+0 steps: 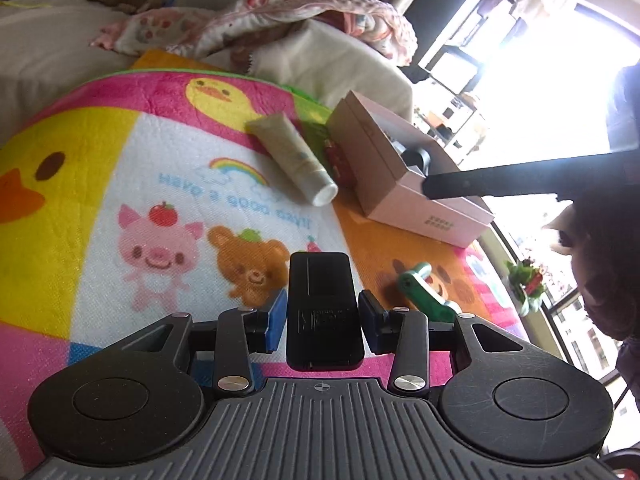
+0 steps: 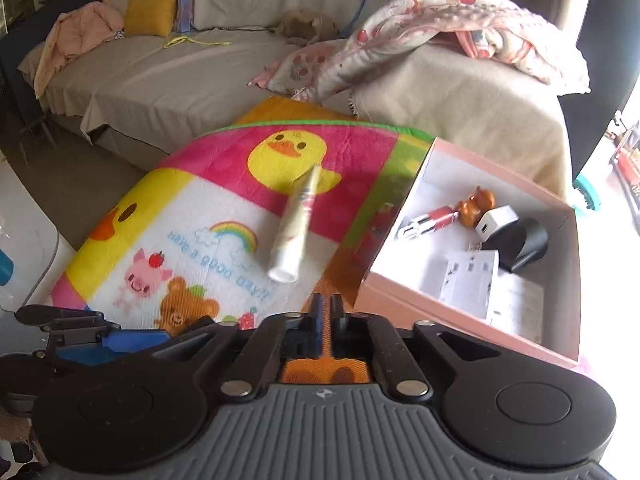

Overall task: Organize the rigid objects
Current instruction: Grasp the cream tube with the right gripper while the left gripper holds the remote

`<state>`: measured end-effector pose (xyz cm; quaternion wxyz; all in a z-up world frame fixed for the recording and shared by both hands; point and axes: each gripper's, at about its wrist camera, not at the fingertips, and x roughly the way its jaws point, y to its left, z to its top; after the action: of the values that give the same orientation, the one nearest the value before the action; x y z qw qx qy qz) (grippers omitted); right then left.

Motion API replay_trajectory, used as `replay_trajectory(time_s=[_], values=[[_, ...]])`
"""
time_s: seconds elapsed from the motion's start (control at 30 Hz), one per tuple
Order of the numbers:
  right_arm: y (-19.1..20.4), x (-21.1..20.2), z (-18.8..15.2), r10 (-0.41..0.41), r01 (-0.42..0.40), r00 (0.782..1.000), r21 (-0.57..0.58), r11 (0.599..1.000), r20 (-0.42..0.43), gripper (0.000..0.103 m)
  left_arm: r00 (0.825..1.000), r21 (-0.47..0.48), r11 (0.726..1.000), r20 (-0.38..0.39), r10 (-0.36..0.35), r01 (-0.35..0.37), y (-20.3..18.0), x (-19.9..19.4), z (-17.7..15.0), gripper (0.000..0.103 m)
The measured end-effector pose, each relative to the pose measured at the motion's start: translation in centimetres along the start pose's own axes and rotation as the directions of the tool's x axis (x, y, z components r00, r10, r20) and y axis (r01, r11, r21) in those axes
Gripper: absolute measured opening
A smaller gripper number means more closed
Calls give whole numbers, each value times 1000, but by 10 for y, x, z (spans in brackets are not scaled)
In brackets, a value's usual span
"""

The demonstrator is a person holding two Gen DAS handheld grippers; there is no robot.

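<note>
My left gripper (image 1: 323, 312) is shut on a flat black rectangular device (image 1: 322, 304), held above the cartoon blanket (image 1: 160, 200). A cream tube (image 1: 294, 158) lies on the blanket beside the pink box (image 1: 400, 184); a green clip (image 1: 424, 290) lies to the right of my fingers. My right gripper (image 2: 327, 312) is shut and empty, just left of the pink box (image 2: 400, 300). The box holds a black round object (image 2: 520, 244), white chargers (image 2: 472, 280), a red lipstick (image 2: 432, 220) and a brown bear figure (image 2: 476, 204). The tube also shows in the right wrist view (image 2: 294, 224).
A beige sofa (image 2: 180, 76) with a floral blanket (image 2: 440, 28) stands behind. The right gripper's dark finger (image 1: 520, 180) reaches over the box in the left wrist view. The left gripper's blue pad (image 2: 132, 340) shows at lower left. Bright windows are at the right.
</note>
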<state>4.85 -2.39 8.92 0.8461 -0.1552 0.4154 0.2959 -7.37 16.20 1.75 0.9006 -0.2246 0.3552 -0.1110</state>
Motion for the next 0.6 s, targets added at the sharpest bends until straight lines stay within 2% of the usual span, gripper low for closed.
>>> replay_trajectory(time_s=[0.1,0.13,0.17,0.23,0.37,0.47,0.5,0.53,0.57,0.6], values=[[-2,14,6,55,-55,998,31,998,9,12,1000,20,999,11,29,-29,-3,-8,0,43],[0,18,9,71,-72,997,28,997,13,18,999,20,999,14,36,-36,-3,-11,0,43],[5,27,14,77,-77,997,19,997,18,33,999,20,999,16,44,-44,-2,-13,1,43],[12,50,28,54,-54,998,27,998,20,54,998,20,998,19,57,-57,-2,-17,1,43],[20,105,52,-3,5,1000,63,998,-31,55,998,22,998,23,62,-63,-4,-23,0,43],[24,135,56,-39,46,995,76,996,-88,56,998,24,998,22,60,-60,-5,-25,0,43],[26,133,56,-43,48,997,78,996,-60,54,998,23,998,21,58,-58,-5,-25,-1,43],[28,133,57,-35,40,997,65,997,-72,42,998,22,998,19,55,-55,-5,-25,-1,43],[30,128,56,-18,22,997,48,999,-77,35,999,23,998,14,52,-53,-6,-23,-1,43],[32,123,54,6,-3,996,35,999,-89,34,999,26,998,10,49,-49,-6,-22,-1,43]])
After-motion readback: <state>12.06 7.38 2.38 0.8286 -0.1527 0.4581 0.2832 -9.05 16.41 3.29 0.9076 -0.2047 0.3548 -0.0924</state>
